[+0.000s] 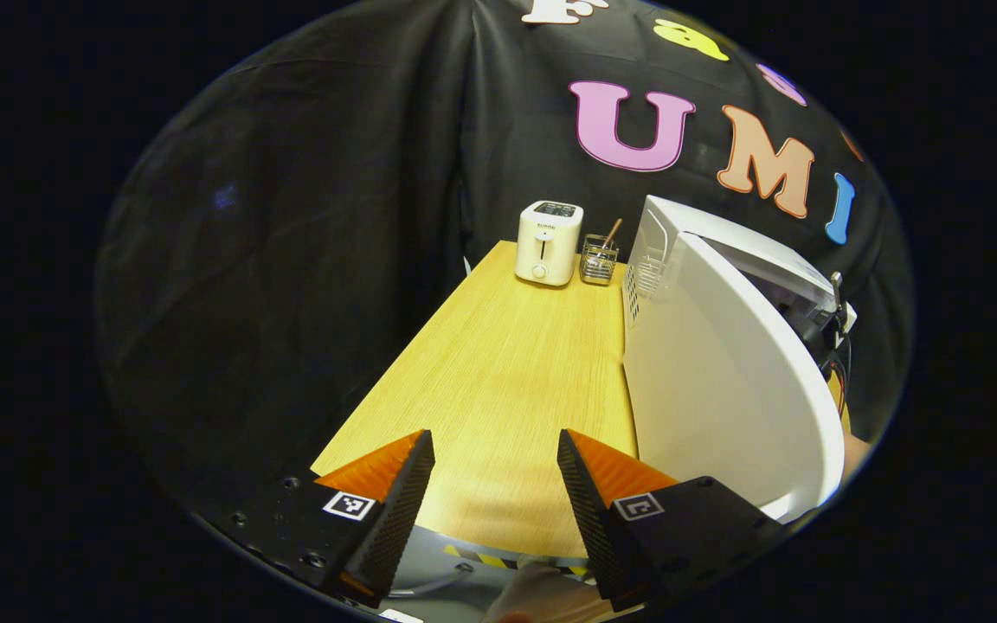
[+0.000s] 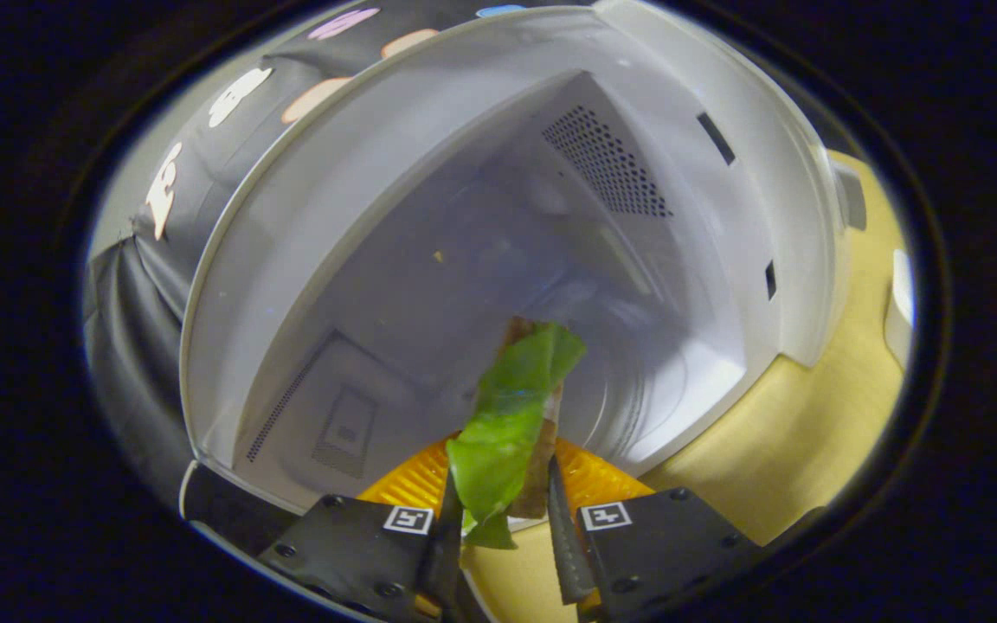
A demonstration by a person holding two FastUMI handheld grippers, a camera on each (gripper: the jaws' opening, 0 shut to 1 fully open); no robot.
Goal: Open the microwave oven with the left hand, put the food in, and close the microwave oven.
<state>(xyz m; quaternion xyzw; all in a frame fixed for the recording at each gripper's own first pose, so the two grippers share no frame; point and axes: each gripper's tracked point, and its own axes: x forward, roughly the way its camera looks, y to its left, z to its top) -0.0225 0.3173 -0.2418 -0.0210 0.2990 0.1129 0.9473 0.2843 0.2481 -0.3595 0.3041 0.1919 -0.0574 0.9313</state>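
Green food (image 2: 507, 415), a leafy piece with something brown behind it, is sitting pinched between the fingers of my right gripper (image 2: 498, 510), and I am holding it at the mouth of the white microwave (image 2: 481, 216), whose inside is showing. Over the wooden table (image 1: 507, 363), my left gripper (image 1: 496, 476) is hanging with its fingers spread wide, beside the microwave's swung-open door (image 1: 723, 389). Far back, a white toaster (image 1: 548, 242) is standing; its small label is too tiny to read.

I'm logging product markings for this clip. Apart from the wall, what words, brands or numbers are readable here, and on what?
Toaster: small front mark, too blurred to read.
Left gripper and right gripper, holding the food: square pattern tags, no words.
Microwave oven: no text visible.
Nothing can be quoted.
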